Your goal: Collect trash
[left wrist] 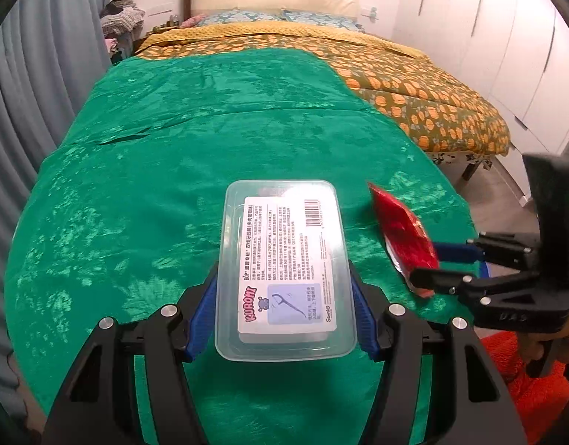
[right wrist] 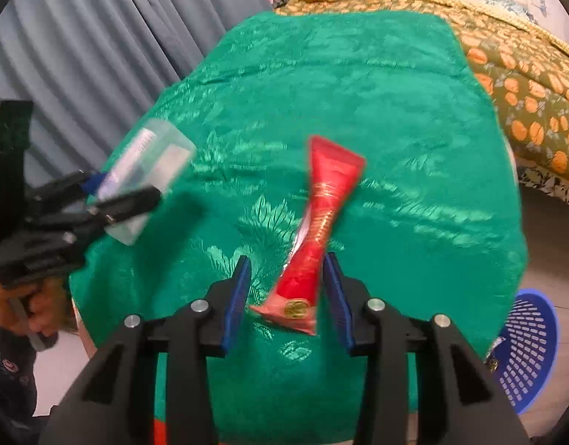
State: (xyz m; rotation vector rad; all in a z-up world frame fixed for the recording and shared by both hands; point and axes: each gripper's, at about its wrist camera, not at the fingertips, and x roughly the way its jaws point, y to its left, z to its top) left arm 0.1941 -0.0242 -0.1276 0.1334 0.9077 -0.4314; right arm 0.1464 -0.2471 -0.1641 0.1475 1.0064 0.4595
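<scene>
My left gripper (left wrist: 282, 289) is shut on a clear plastic floss-pick box (left wrist: 284, 270) with a white label, held above the green cloth (left wrist: 154, 185). It also shows in the right wrist view (right wrist: 147, 174), with the left gripper (right wrist: 128, 193) at the left. My right gripper (right wrist: 286, 278) has its blue pads about the lower part of a red foil wrapper (right wrist: 318, 222); the gap looks wider than the wrapper, and the wrapper is blurred. In the left wrist view the right gripper (left wrist: 429, 263) holds the red wrapper (left wrist: 403, 237) at the right.
The green cloth covers a table beside a bed with an orange patterned quilt (left wrist: 414, 85). A blue perforated basket (right wrist: 525, 348) stands on the floor at lower right. Grey curtains (right wrist: 80, 37) hang at the left. White wardrobes (left wrist: 507, 37) line the right.
</scene>
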